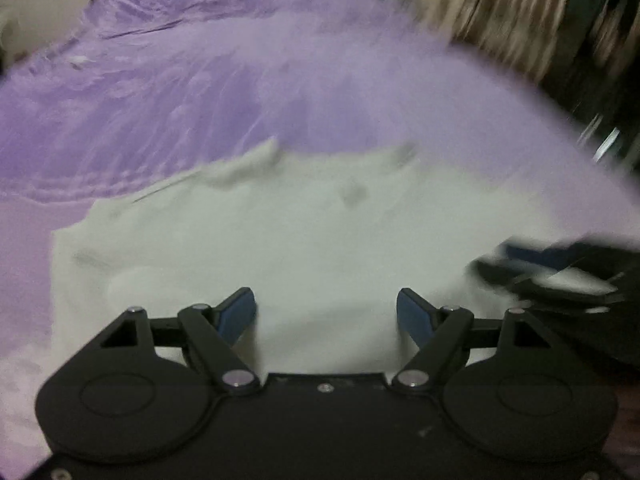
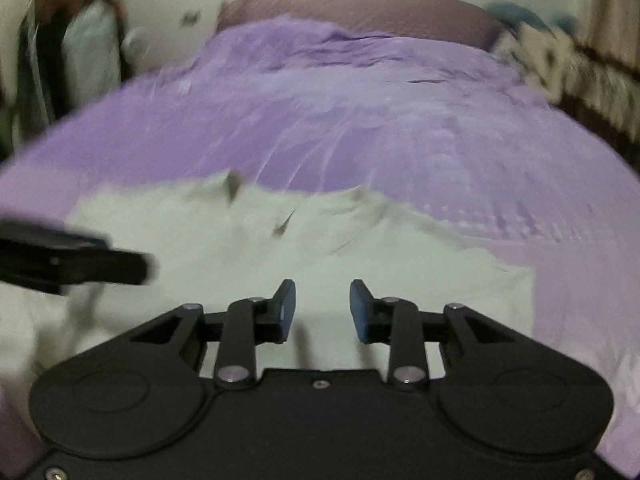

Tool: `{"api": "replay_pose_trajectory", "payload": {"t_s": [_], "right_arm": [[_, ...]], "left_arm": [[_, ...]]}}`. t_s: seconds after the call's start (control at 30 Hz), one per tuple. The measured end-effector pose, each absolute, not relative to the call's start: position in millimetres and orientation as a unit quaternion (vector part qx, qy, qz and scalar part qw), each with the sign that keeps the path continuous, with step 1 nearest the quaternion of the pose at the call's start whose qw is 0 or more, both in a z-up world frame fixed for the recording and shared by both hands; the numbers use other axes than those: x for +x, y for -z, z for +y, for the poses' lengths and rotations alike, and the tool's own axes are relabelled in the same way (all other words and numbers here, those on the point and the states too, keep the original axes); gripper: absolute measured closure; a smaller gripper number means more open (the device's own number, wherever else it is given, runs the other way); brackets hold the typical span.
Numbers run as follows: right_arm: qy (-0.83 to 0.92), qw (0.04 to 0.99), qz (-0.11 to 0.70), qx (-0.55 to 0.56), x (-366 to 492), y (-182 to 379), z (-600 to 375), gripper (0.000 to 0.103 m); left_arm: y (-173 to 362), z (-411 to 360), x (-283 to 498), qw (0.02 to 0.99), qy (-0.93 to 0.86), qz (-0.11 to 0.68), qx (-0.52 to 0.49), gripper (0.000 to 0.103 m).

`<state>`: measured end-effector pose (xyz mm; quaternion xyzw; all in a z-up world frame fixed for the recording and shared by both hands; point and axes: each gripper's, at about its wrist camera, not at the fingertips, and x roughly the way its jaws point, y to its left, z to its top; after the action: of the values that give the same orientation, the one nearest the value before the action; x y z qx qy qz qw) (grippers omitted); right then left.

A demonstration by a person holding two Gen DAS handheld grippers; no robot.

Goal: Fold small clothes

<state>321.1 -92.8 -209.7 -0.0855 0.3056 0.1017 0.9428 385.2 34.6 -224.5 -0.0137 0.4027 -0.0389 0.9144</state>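
A white garment lies spread on the purple bed sheet, with small folds along its far edge. My left gripper is open wide and empty, just above the garment's near part. My right gripper is open and empty, above the same white garment. Each gripper shows in the other's view: the right one at the right edge, the left one at the left edge. Both views are blurred by motion.
The purple sheet covers the whole bed. A mauve headboard or pillow stands at the far end. Curtains hang to the right of the bed, and clothes or bags stand at the left by the wall.
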Motion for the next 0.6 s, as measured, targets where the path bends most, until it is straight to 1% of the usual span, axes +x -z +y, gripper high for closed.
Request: {"api": "replay_pose_trajectory", "payload": {"t_s": [0.07,0.17,0.23,0.27,0.33,0.43,0.53,0.6], "right_arm": [[-0.095,0.936,0.321,-0.108,324.1,228.5,-80.2,0.076],[-0.08,0.926,0.364,-0.061,340.0,257.8,-87.0,0.076],[-0.079,0.927,0.362,-0.062,340.8,266.3,-89.9,0.076],[-0.077,0.926,0.364,-0.064,340.9,266.3,-89.6,0.075],[-0.075,0.925,0.368,-0.061,338.4,260.6,-91.1,0.075],[-0.075,0.923,0.374,-0.047,341.1,237.0,-89.9,0.075],[-0.066,0.941,0.33,-0.035,340.9,210.8,-93.6,0.073],[-0.063,0.942,0.326,-0.049,350.1,208.7,-90.4,0.073]], "left_arm": [[240.1,30.0,392.1,0.912,0.029,0.409,0.009,0.021],[256.2,31.3,402.0,0.903,0.03,0.428,0.001,0.018],[260.0,30.1,407.9,0.902,0.027,0.43,0.005,0.014],[260.3,28.3,407.0,0.904,0.024,0.427,0.004,0.014],[253.7,29.2,404.1,0.906,0.024,0.422,-0.004,0.014],[229.0,41.9,395.9,0.91,0.034,0.411,-0.033,0.014],[210.9,55.9,396.1,0.927,0.002,0.371,-0.045,0.014],[214.9,63.6,410.0,0.923,-0.015,0.381,-0.043,0.014]]}}
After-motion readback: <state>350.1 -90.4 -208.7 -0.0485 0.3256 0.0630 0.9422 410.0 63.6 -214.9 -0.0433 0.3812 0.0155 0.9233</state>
